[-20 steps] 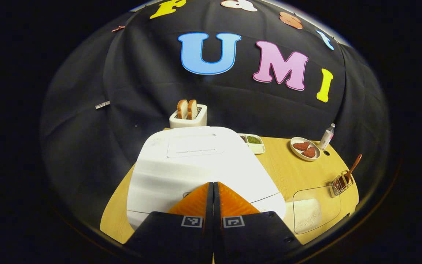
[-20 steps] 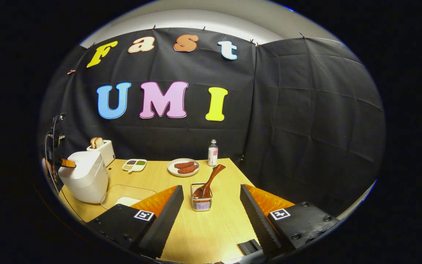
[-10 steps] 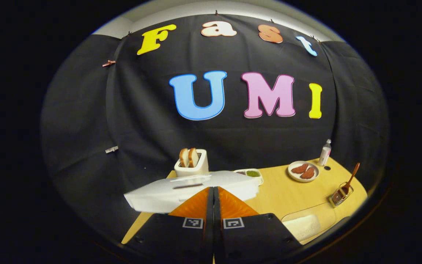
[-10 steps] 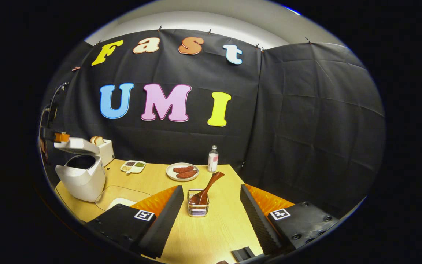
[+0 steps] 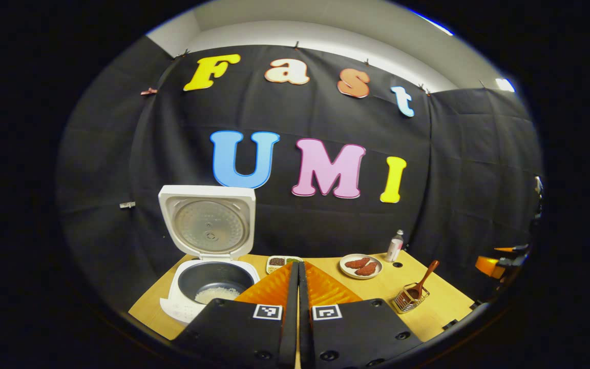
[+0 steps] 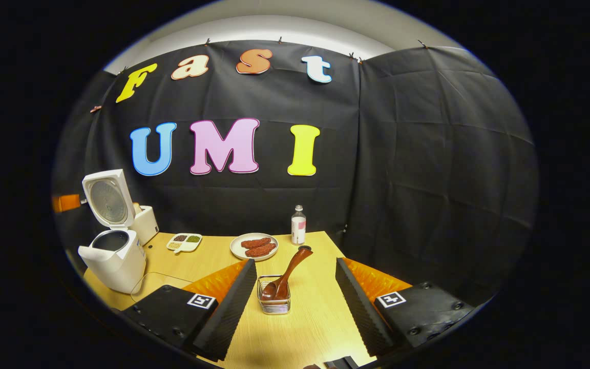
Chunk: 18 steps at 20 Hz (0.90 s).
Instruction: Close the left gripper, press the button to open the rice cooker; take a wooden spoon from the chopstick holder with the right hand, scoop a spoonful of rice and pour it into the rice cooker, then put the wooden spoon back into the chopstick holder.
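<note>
Fingers of the left gripper (image 5: 297, 271) are pressed together on nothing, raised near the rice cooker (image 5: 208, 287), whose lid stands upright. Right gripper (image 6: 292, 282) is spread wide around the chopstick holder (image 6: 273, 301), touching nothing; the wooden spoon (image 6: 287, 274) leans inside it on the table (image 6: 305, 328).

On the table (image 6: 305, 328), the cooker (image 6: 113, 259) sits far to my left with its lid (image 6: 106, 200) standing up. The toaster (image 6: 145, 224) is just behind it. Going right along the back are the little tray (image 6: 185, 242), the plate (image 6: 254, 246) and the bottle (image 6: 298, 225). The holder (image 6: 273, 295) stands in front of the plate (between my right fingers (image 6: 233, 302)), and the spoon (image 6: 287, 274) leans in it. Some rice (image 5: 216, 294) lies in the cooker's pot (image 5: 215, 279).
</note>
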Tool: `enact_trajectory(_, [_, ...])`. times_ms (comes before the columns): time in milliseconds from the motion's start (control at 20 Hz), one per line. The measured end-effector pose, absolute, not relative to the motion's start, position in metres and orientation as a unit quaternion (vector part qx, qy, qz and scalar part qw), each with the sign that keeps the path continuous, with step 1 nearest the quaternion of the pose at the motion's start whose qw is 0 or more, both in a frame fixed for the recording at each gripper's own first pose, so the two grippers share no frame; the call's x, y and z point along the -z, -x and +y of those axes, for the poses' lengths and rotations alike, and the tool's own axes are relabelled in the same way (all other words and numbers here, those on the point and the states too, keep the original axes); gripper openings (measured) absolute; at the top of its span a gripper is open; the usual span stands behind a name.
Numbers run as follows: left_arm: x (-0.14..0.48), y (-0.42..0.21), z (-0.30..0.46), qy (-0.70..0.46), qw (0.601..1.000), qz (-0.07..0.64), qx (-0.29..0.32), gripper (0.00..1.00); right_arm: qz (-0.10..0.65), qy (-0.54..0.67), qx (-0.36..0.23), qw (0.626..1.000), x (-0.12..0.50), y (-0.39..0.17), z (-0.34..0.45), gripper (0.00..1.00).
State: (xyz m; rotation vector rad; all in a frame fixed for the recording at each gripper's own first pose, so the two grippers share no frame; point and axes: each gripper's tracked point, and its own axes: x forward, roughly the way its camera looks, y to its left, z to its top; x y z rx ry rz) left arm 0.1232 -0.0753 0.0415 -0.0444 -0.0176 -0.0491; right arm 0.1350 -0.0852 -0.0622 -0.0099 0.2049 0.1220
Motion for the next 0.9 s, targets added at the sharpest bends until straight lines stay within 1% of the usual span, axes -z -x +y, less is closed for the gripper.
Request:
enact_trajectory(150, [-0.023, -0.122, -0.12, 0.037, 0.998, 0.02, 0.056, 0.08, 0.115, 0.003, -0.07, 0.991, 0.072, -0.159, -0.092, 0.98])
enact_trajectory(250, [-0.017, -0.127, -0.13, 0.03, 0.998, 0.03, 0.054, 0.1, 0.128, -0.001, -0.08, 0.989, 0.08, -0.175, -0.094, 0.98])
enact_trajectory(350, [-0.021, -0.132, -0.144, 0.041, 0.997, 0.028, 0.056, 0.18, 0.146, -0.009, -0.09, 0.985, 0.094, -0.191, -0.097, 0.98])
enact_trajectory(400, [-0.022, -0.134, -0.148, 0.045, 0.997, 0.026, 0.054, 0.23, 0.156, -0.012, -0.098, 0.983, 0.101, -0.197, -0.096, 0.98])
enact_trajectory(450, [-0.021, -0.135, -0.148, 0.043, 0.998, 0.027, 0.048, 0.36, 0.165, -0.014, -0.107, 0.98, 0.109, -0.204, -0.095, 0.98])
enact_trajectory(550, [-0.019, -0.137, -0.148, 0.039, 0.998, 0.029, 0.031, 0.53, 0.179, -0.008, -0.127, 0.976, 0.127, -0.219, -0.092, 0.98])
enact_trajectory(600, [-0.016, -0.137, -0.151, 0.041, 0.998, 0.032, 0.026, 0.66, 0.184, -0.006, -0.136, 0.973, 0.135, -0.227, -0.089, 0.98])
enact_trajectory(650, [-0.017, -0.134, -0.151, 0.045, 0.998, 0.036, 0.014, 0.76, 0.192, -0.008, -0.145, 0.971, 0.143, -0.235, -0.086, 0.98])
enact_trajectory(700, [-0.014, -0.137, -0.15, 0.048, 0.998, 0.038, 0.005, 0.94, 0.2, -0.012, -0.152, 0.968, 0.151, -0.241, -0.083, 0.98])
enact_trajectory(750, [-0.012, -0.135, -0.149, 0.052, 0.998, 0.04, -0.006, 0.97, 0.21, -0.016, -0.156, 0.965, 0.16, -0.247, -0.081, 0.98])
enact_trajectory(900, [-0.007, -0.128, -0.145, 0.064, 0.996, 0.047, -0.043, 0.96, 0.237, -0.027, -0.169, 0.956, 0.186, -0.267, -0.072, 0.98])
